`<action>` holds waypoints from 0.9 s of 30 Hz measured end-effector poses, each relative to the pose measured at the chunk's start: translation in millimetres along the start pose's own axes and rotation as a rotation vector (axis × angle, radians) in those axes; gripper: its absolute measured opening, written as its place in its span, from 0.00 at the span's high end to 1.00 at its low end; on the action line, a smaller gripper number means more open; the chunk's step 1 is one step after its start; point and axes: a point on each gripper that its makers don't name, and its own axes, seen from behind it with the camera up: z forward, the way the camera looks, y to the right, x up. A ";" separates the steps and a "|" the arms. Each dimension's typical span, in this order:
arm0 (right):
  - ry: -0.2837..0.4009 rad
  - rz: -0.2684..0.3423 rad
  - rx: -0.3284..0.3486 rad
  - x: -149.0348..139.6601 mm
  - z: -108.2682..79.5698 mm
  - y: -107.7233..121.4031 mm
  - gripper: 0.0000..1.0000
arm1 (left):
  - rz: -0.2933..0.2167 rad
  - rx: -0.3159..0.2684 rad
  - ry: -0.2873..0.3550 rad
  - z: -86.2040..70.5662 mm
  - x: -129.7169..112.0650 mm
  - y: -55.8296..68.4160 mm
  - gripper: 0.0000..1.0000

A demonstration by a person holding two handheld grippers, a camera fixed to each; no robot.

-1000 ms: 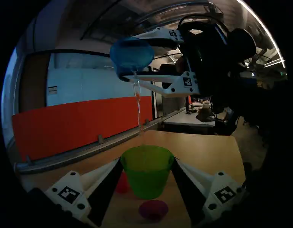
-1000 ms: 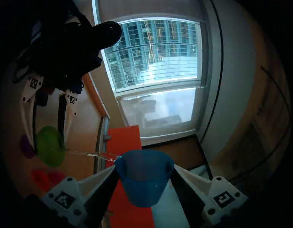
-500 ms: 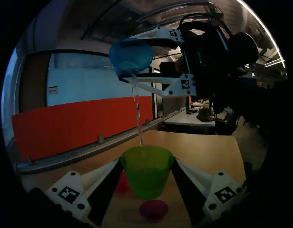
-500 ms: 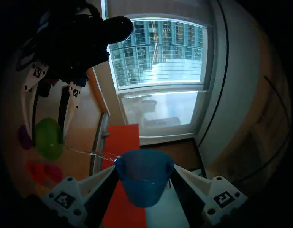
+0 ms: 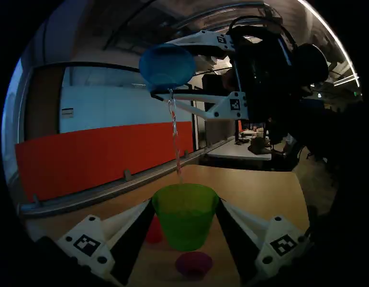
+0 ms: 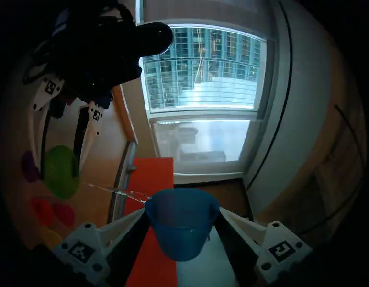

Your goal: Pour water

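My left gripper is shut on a green cup, held upright above the wooden table. Above it my right gripper is shut on a blue cup tipped on its side. A thin stream of water falls from the blue cup's rim into the green cup. In the right gripper view the blue cup sits between the fingers of my right gripper, water runs from its rim toward the green cup, and the left gripper holds that cup.
A purple cup and a red cup lie on the table below the green cup. A red wall panel and a metal rail run along the table's far edge. A large window is behind.
The right gripper with the blue cup has shifted slightly and kept tipping. Water keeps streaming into the green cup. The left gripper has held still.
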 end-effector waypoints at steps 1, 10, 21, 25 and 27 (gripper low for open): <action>0.000 -0.004 0.000 0.1 0.0 0.6 0.10 | 0.000 0.000 0.000 -0.2 0.0 0.1 0.13; 0.004 -0.045 -0.001 0.1 0.3 2.5 0.10 | -0.003 0.003 0.005 -1.7 -0.1 -1.5 0.13; 0.010 -0.087 -0.010 8.0 1.3 7.6 0.10 | -0.003 0.003 0.007 -1.2 0.9 -0.6 0.13; 0.015 -0.106 -0.012 13.1 1.8 8.3 0.10 | -0.004 0.003 0.008 -1.3 1.5 -0.8 0.13; 0.017 -0.114 -0.014 14.9 2.2 8.4 0.10 | -0.005 0.003 0.009 -1.2 1.9 -1.1 0.13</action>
